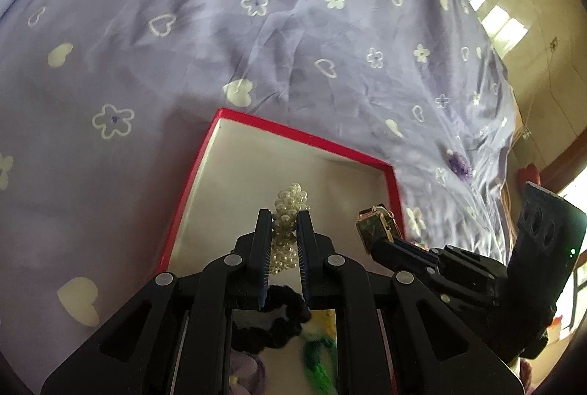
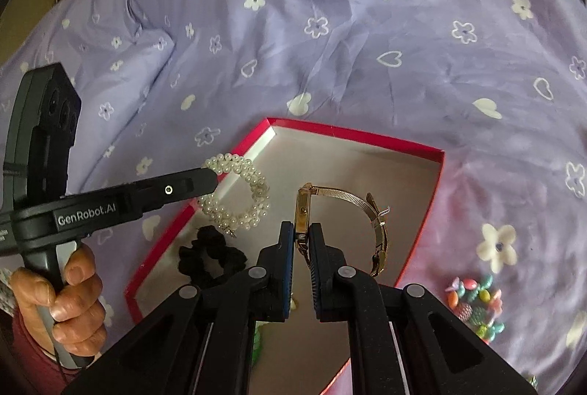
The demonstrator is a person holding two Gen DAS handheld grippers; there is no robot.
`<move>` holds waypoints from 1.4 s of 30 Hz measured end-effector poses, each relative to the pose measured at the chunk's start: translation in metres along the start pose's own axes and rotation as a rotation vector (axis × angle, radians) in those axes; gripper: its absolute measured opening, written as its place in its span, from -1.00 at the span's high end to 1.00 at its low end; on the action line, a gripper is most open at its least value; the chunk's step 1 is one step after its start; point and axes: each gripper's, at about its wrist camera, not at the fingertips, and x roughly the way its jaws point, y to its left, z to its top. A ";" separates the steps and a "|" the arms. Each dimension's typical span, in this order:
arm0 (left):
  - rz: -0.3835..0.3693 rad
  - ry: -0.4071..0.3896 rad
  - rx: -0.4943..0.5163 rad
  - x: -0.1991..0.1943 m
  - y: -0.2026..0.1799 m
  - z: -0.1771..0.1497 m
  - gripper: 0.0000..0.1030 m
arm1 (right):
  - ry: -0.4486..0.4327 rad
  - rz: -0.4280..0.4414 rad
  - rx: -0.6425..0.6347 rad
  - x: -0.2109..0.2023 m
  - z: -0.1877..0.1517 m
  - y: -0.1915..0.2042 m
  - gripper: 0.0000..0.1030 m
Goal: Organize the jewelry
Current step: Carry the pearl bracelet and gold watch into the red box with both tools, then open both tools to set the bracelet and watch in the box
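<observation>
A red box (image 1: 205,160) with a white inside lies on the bed; it also shows in the right wrist view (image 2: 433,197). My left gripper (image 1: 285,215) is shut on a pearl bracelet (image 1: 290,200) and holds it above the box's left side; the bracelet also shows in the right wrist view (image 2: 242,197). My right gripper (image 2: 301,226) is shut on a gold watch (image 2: 348,200) by its case, over the box; the watch also shows in the left wrist view (image 1: 374,226). A black scrunchie (image 2: 209,255) lies inside the box.
A purple bedsheet (image 2: 367,46) with white flowers and hearts covers the bed. A colourful bead bracelet (image 2: 473,303) lies on the sheet to the right of the box. Something green (image 1: 319,354) lies in the box's near end. A purple pompom (image 1: 460,164) lies on the sheet.
</observation>
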 end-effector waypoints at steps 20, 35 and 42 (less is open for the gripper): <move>0.154 0.054 0.029 0.041 0.016 -0.004 0.77 | 0.107 -0.020 -0.037 0.037 -0.008 0.002 0.83; 0.195 0.038 0.034 0.025 0.008 -0.005 0.18 | 0.073 0.004 -0.028 0.017 -0.009 0.004 0.57; 0.178 -0.022 0.042 -0.012 -0.007 -0.017 0.05 | -0.026 0.024 0.049 -0.039 -0.021 -0.011 0.26</move>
